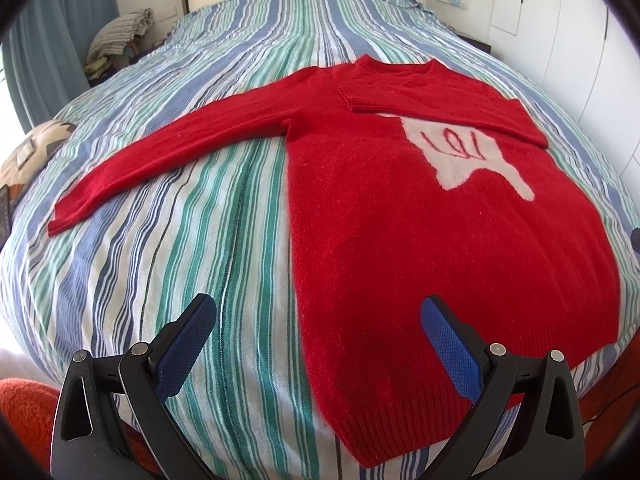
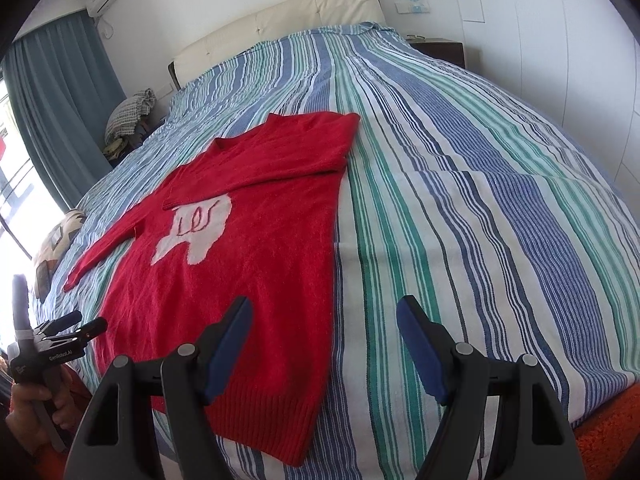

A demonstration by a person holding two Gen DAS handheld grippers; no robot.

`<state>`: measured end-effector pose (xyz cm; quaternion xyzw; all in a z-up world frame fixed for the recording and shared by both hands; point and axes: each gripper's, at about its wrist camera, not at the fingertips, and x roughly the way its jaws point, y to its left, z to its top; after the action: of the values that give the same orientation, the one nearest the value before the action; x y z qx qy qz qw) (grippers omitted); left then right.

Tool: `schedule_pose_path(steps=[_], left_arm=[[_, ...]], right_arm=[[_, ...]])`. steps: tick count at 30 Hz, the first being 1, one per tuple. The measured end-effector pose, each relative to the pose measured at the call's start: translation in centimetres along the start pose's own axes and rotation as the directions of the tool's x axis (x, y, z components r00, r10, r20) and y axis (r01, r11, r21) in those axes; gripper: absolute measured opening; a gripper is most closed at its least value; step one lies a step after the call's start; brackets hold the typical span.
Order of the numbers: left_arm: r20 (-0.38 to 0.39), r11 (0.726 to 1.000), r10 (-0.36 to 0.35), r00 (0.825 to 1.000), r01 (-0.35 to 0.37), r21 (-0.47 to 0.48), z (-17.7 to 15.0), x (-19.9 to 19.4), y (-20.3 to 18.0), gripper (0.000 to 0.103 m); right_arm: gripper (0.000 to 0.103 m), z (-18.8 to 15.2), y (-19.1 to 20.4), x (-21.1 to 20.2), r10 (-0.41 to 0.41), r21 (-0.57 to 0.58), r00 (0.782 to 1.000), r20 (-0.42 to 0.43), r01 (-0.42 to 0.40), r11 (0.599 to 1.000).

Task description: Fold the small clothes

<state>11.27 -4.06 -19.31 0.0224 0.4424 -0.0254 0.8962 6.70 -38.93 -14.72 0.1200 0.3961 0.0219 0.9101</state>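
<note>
Red sweater (image 1: 420, 216) lies flat, front up, on the striped bedspread (image 1: 180, 240), hem nearest both claws, neck at the far end. White patch (image 1: 460, 156) with red squiggles on the chest; what it depicts is hard to make out. One sleeve (image 1: 440, 104) is folded across the chest and covers the top of the patch, cuff ending near the middle of the chest. The other sleeve (image 1: 160, 152) stretches out flat to the far left of the left claw, cuff well apart from the body.

Left claw (image 1: 318, 328) is spread wide, gripping nothing, hovering over the sweater's lower left edge: its right blue pad sits above red knit near the ribbed hem, its left pad above bare bedspread. Touching or not, cannot tell.

Right claw (image 2: 324, 328) is also spread wide and empty, over the sweater's right edge near the hem; left pad above red knit, right pad above stripes. In the right wrist view the left claw (image 2: 76, 326) shows small at the lower left, held in a hand (image 2: 36, 412), partly cut off by the frame edge.

Beyond the sweater: cream headboard (image 2: 280, 20), blue curtain (image 2: 60, 100) far left, a pile of checked fabric (image 2: 130, 116) beside the bed. Orange fuzzy fabric (image 2: 612, 432) shows at the lower corner, mostly cut off.
</note>
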Motion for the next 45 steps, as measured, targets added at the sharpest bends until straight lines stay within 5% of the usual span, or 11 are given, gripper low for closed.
schedule_pose_path(steps=[45], left_arm=[[-0.016,0.994,0.007,1.0,-0.009,-0.105,0.4,0.2,2.5,0.102]], right_arm=[[0.074,0.3,-0.3,-0.4,-0.004,0.002,1.0,0.021,0.004,1.0]])
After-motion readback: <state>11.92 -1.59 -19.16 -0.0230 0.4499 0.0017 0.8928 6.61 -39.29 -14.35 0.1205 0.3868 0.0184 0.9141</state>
